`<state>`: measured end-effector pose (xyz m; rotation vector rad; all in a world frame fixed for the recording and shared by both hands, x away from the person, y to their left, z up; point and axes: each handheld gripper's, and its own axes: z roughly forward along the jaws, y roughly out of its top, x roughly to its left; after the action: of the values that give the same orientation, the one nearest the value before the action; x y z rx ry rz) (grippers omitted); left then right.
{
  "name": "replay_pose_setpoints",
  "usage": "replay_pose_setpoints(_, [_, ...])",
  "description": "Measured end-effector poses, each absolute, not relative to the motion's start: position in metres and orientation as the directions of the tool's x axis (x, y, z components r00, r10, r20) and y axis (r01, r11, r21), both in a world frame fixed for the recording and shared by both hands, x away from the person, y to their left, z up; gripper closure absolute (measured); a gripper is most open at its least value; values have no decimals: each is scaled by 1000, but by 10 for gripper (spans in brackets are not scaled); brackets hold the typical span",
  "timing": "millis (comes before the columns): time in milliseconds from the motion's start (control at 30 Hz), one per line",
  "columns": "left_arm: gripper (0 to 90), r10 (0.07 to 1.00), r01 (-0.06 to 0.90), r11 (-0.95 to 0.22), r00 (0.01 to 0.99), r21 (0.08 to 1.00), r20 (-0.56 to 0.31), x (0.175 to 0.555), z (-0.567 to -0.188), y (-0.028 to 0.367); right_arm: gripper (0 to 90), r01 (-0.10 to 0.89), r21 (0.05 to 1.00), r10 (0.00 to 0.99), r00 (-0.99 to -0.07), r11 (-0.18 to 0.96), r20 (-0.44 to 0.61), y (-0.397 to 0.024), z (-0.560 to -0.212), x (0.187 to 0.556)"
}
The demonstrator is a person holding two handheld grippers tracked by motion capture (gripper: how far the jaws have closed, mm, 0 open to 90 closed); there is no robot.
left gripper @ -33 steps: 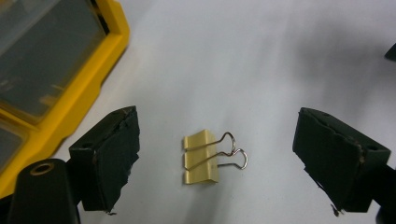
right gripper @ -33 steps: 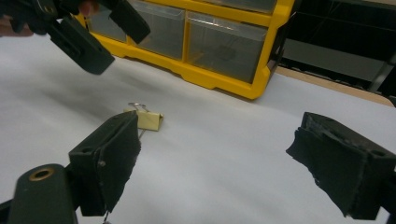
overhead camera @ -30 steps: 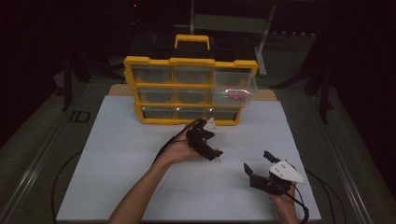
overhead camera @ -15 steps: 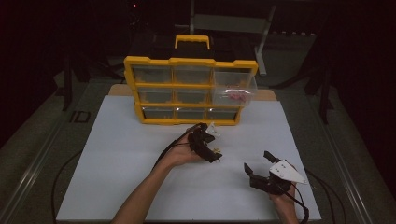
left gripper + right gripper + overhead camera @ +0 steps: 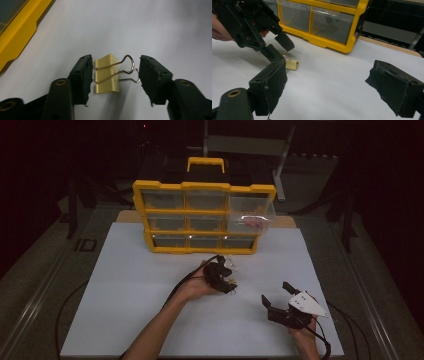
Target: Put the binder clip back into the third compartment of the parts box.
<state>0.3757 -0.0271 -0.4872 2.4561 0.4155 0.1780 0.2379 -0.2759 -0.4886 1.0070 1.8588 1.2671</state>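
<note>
Nearest, the right gripper [image 5: 280, 306] rests low on the white table sheet [image 5: 135, 295] with its jaws spread wide and nothing between them. Just beyond, the left gripper [image 5: 115, 72] hovers with jaws apart, straddling a small pale-yellow metal binder clip with silver wire handles [image 5: 107, 75] that lies flat on the sheet. Light, stiff and likely slippery, the clip is probably best pinched across its folded body, not the springy wire loops. Farther back stands the yellow plastic drawer organiser [image 5: 202, 217], one clear drawer [image 5: 250, 212] pulled out.

The left tongs [image 5: 278, 48] hide most of the binder clip [image 5: 292, 64].
</note>
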Motion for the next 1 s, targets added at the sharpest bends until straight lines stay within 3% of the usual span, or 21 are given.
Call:
replay_pose_setpoints(233, [565, 350, 252, -761, 935, 597, 52, 375, -493, -32, 131, 226, 946, 871, -482, 233, -99, -276, -489, 238])
replay_pose_setpoints(367, [730, 349, 257, -750, 936, 609, 35, 376, -492, -31, 131, 226, 946, 871, -482, 233, -100, -276, -489, 238])
replay_pose_setpoints(600, [886, 375, 275, -730, 927, 626, 30, 380, -485, -23, 131, 226, 945, 870, -482, 236, -102, -276, -489, 238])
replay_pose_setpoints(1000, [892, 377, 288, -720, 926, 631, 7, 383, -482, -17, 131, 228, 944, 870, -483, 238, -102, -276, -489, 238])
